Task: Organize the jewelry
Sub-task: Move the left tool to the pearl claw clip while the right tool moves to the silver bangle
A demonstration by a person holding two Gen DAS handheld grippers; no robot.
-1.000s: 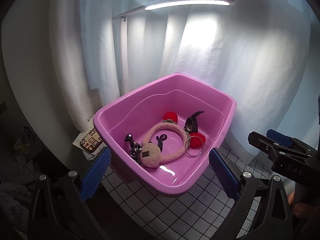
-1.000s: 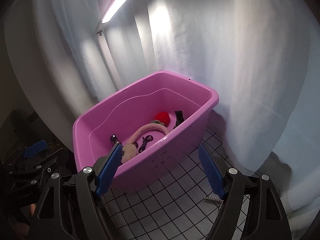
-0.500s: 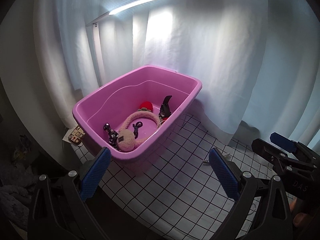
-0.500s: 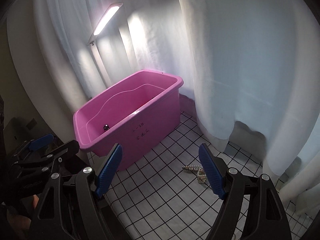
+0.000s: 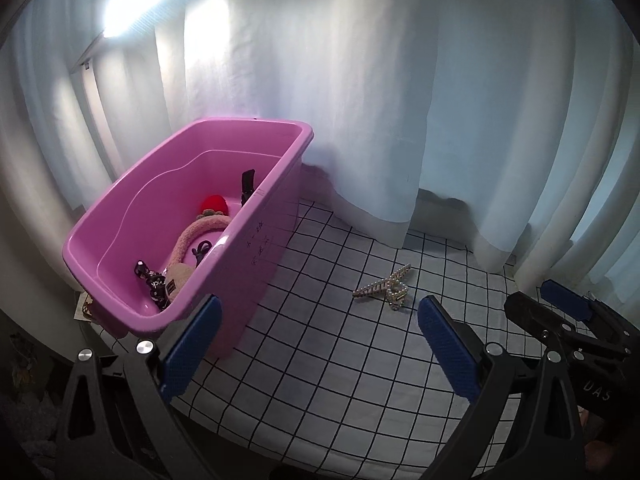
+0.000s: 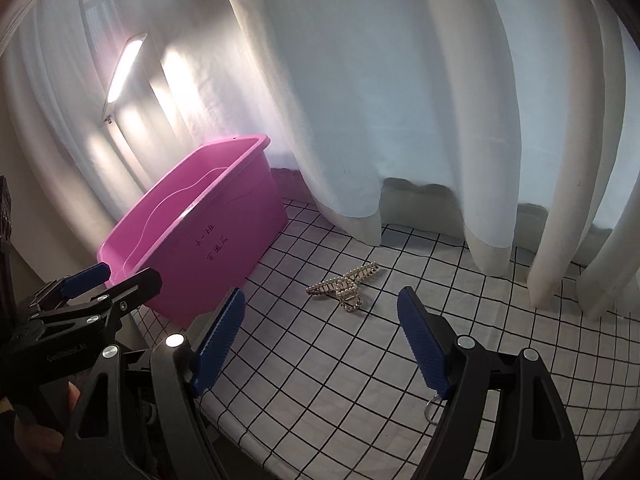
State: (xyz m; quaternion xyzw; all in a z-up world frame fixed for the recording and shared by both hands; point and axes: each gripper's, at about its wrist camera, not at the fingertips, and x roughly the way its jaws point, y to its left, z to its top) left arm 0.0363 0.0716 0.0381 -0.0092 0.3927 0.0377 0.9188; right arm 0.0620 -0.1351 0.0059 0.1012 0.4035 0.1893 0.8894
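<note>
Two hand-held grippers above a white cloth (image 6: 360, 400) printed with a thin black grid. The right gripper (image 6: 320, 340) has its jaws spread wide, with nothing between the ribbed blue pads (image 6: 424, 344) on its black, angular fingers; ahead of it, slightly left of the midline between its fingertips and clear of both pads, lies the pearl hair claw (image 6: 345, 285), a gold-toned clip edged with small pale beads, its two toothed halves splayed flat on the cloth. Farther off to this gripper's left stands the pink bin (image 6: 208, 232), a smooth, glossy plastic tub with a rolled rim and dark handwritten characters on its near wall. The left gripper (image 5: 316, 348) is likewise spread with nothing held, its textured blue pads (image 5: 192, 344) flanking bare cloth; the bin's near corner stands just ahead of its left finger, and the hair claw (image 5: 386, 288) lies ahead, nearer its right finger. Inside the bin rest a fuzzy pink headband (image 5: 192, 240) with a plush round end, a red pompom (image 5: 214, 204), a black clip (image 5: 247, 186) and dark patterned ties (image 5: 152, 284). White pleated curtains (image 6: 400, 100) hang behind, their hems resting on the cloth, and a slim bar lamp (image 6: 124, 66) glows beyond the bin.
</note>
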